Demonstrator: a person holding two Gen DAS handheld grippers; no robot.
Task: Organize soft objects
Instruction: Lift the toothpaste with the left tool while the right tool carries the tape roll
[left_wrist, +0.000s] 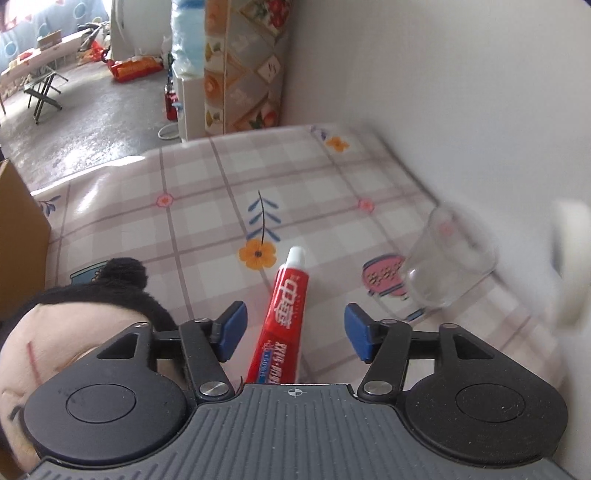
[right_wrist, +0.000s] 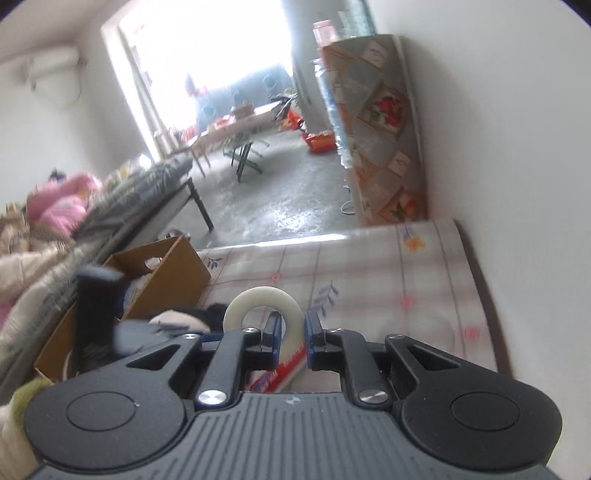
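Observation:
My left gripper (left_wrist: 293, 332) is open, its blue pads on either side of a red toothpaste tube (left_wrist: 284, 321) that lies on the checked tablecloth (left_wrist: 207, 206). A plush doll's head with black hair (left_wrist: 88, 314) lies at the left, partly under the gripper body. My right gripper (right_wrist: 293, 336) is shut on a cream-white ring (right_wrist: 264, 306) and holds it above the table. The toothpaste tube (right_wrist: 280, 374) shows below the right jaws. The ring appears blurred at the right edge of the left wrist view (left_wrist: 569, 258).
A clear plastic cup (left_wrist: 448, 258) stands at the table's right, near the white wall. A cardboard box (right_wrist: 162, 273) sits at the table's left edge, with the other gripper's dark body (right_wrist: 98, 306) above it. A bed with bedding (right_wrist: 74, 206) is left, a patterned cabinet (right_wrist: 376, 125) beyond the table.

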